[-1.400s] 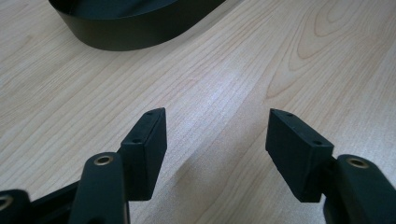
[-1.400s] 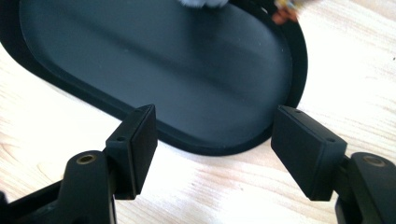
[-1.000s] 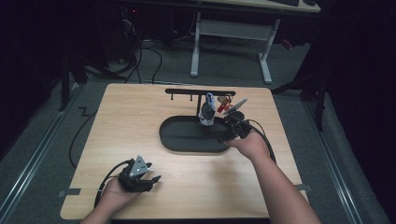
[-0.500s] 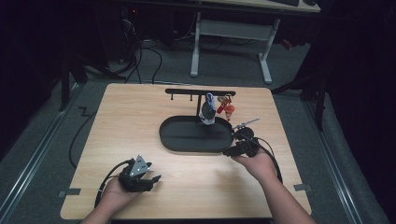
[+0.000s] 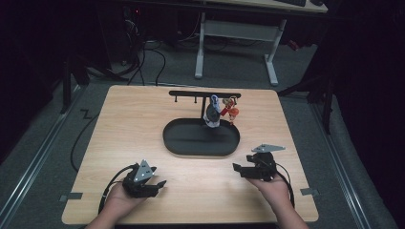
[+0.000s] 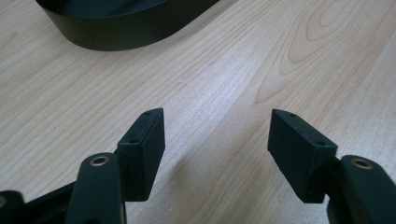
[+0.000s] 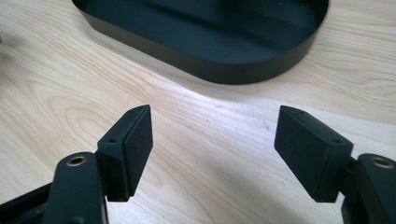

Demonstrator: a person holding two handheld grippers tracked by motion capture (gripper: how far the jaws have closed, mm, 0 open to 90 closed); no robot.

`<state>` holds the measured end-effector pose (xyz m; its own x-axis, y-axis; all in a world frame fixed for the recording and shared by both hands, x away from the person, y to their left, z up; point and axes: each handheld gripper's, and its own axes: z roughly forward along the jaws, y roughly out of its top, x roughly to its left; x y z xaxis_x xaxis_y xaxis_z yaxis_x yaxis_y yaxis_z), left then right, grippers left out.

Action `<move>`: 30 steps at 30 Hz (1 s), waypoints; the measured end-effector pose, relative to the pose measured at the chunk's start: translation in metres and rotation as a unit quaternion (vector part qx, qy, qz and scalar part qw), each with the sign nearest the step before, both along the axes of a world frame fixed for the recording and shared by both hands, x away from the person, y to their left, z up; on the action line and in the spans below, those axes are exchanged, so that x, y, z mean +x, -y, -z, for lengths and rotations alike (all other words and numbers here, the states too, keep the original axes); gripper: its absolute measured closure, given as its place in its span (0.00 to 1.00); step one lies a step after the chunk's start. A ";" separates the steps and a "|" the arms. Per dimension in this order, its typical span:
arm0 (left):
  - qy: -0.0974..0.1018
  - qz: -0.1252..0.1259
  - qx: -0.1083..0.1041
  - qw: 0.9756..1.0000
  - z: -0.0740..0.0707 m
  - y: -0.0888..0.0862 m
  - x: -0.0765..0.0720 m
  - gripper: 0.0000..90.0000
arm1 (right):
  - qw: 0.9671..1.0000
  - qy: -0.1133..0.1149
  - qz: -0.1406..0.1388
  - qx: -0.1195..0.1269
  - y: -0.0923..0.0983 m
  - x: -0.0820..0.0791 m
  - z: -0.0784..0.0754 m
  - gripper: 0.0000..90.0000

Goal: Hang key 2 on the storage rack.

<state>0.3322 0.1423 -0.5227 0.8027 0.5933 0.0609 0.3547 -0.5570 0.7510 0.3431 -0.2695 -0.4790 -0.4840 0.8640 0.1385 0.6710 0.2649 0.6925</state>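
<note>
A black oval tray lies mid-table with a black T-shaped hook rack rising from its far side. From the rack hang a white-and-blue charm and a red-and-orange figure. My right gripper rests low on the table just right of the tray's near end. It points left and its jaws have just been opening, with nothing between them. My left gripper sits near the front left edge, open and empty. The tray wall shows ahead of both.
The light wooden table is bare around the tray. Cables trail from both grippers toward the front edge. Beyond the table are a dark floor, cables and a white desk frame.
My right hand has drawn back from the hanging charms and come down toward the near right of the table. The left hand has stayed put.
</note>
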 end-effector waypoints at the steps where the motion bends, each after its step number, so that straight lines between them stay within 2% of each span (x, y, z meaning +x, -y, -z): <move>1: -0.001 0.000 -0.001 1.000 0.000 0.000 0.000 0.41 | 1.000 0.007 -0.001 0.003 0.002 -0.004 0.003 0.29; 2: -0.002 0.000 -0.003 1.000 0.000 0.000 -0.001 0.41 | 1.000 0.012 -0.003 0.010 0.004 -0.008 0.005 0.28; 4: -0.006 0.001 -0.011 1.000 0.000 0.000 -0.001 0.40 | 0.999 0.014 -0.006 0.042 0.010 -0.017 0.009 0.23; 6: -0.016 0.000 -0.032 0.999 -0.001 -0.003 -0.002 0.40 | 0.998 0.031 -0.003 0.052 0.013 -0.026 0.012 0.18; 9: -0.034 -0.011 -0.064 0.997 0.001 -0.005 -0.001 0.39 | 0.996 0.082 0.013 0.038 0.019 -0.044 0.019 0.08; 10: -0.041 -0.016 -0.070 0.997 0.001 -0.006 0.000 0.38 | 0.993 0.108 0.027 0.031 0.023 -0.053 0.026 0.06; 11: -0.053 -0.022 -0.081 0.995 0.003 -0.006 0.001 0.38 | 0.992 0.117 0.037 0.024 0.025 -0.057 0.029 0.06; 12: -0.057 -0.027 -0.087 0.994 0.003 -0.005 0.001 0.38 | 0.993 0.107 0.037 0.026 0.028 -0.060 0.029 0.04; 15: -0.048 -0.026 -0.082 0.995 0.003 -0.001 -0.002 0.36 | 0.992 0.114 0.047 0.002 0.035 -0.063 0.033 0.03; 17: -0.040 -0.023 -0.089 0.995 0.001 0.002 -0.005 0.36 | 0.993 0.102 0.047 0.018 0.038 -0.061 0.035 0.01; 19: -0.037 -0.022 -0.094 0.995 0.000 0.004 -0.006 0.35 | 0.993 0.102 0.044 0.036 0.037 -0.062 0.034 0.00; 26: -0.037 -0.002 -0.091 0.995 0.001 0.007 -0.006 0.34 | 0.992 0.115 0.043 0.024 0.030 -0.065 0.032 0.00; 30: -0.030 0.004 -0.086 0.996 -0.001 0.003 -0.005 0.34 | 0.993 0.108 0.054 0.019 0.032 -0.064 0.035 0.00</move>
<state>0.3269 0.1390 -0.5214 0.8063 0.5847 -0.0898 0.3984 -0.4245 0.8131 0.2794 -0.3010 -0.5143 -0.4113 0.9084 0.0745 0.5285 0.1711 0.8315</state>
